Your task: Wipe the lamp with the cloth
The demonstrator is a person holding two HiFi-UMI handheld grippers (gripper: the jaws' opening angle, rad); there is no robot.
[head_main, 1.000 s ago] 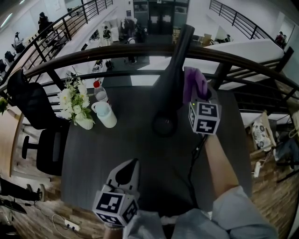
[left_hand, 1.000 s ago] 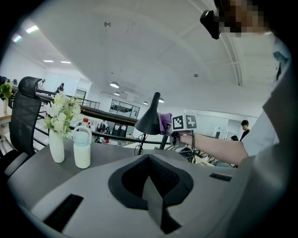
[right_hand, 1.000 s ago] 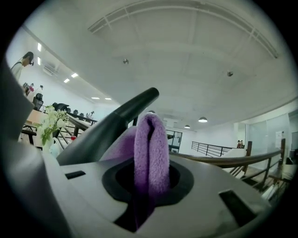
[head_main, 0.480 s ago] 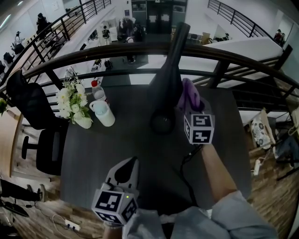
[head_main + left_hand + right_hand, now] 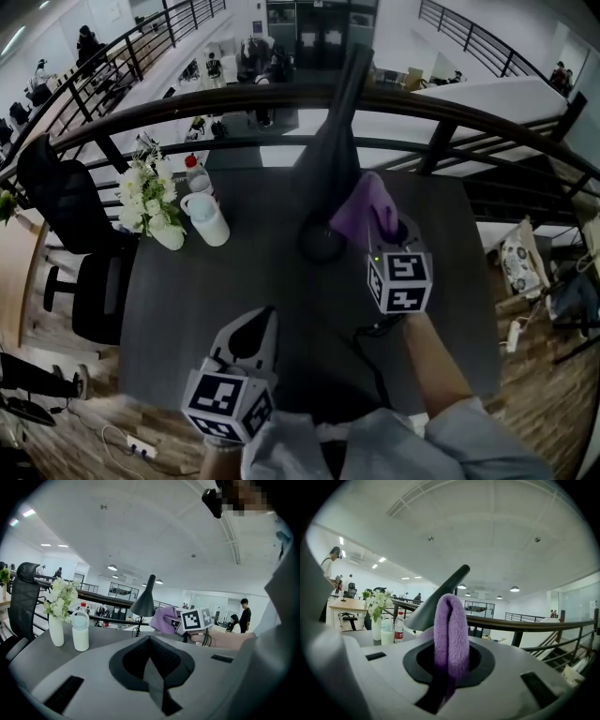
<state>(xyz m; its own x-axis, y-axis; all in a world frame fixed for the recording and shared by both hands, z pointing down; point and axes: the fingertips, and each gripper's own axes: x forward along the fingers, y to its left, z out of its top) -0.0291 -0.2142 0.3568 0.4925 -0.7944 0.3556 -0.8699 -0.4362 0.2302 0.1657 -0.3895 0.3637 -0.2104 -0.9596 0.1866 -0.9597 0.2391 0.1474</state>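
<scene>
**Dragging the cloth down the lamp: stroke nearly spent**

Head view: the right gripper (image 5: 382, 234) is clamped on the purple cloth (image 5: 364, 208). The cloth lies against the right flank of the black desk lamp (image 5: 330, 155). Over the past second it has come down from high beside the shade to low, close to the round base (image 5: 322, 246), and the hand has drawn back toward the body. This reads as one downward wipe about done. A further pass likely needs a lift and another side of the lamp. The left gripper (image 5: 265, 323) sits idle over the dark tabletop (image 5: 178, 309), well apart from the lamp and unmoved.

Left gripper view: the jaws are together with nothing between them. Beyond them the cloth is bunched just right of the lamp's cone. A flower vase (image 5: 57, 629) and a white handled bottle (image 5: 80, 633) stand at left.

Right gripper view: the cloth, folded in a loop, is pinched between the jaws. The lamp rises directly behind it, but contact is not confirmable from here.
</scene>
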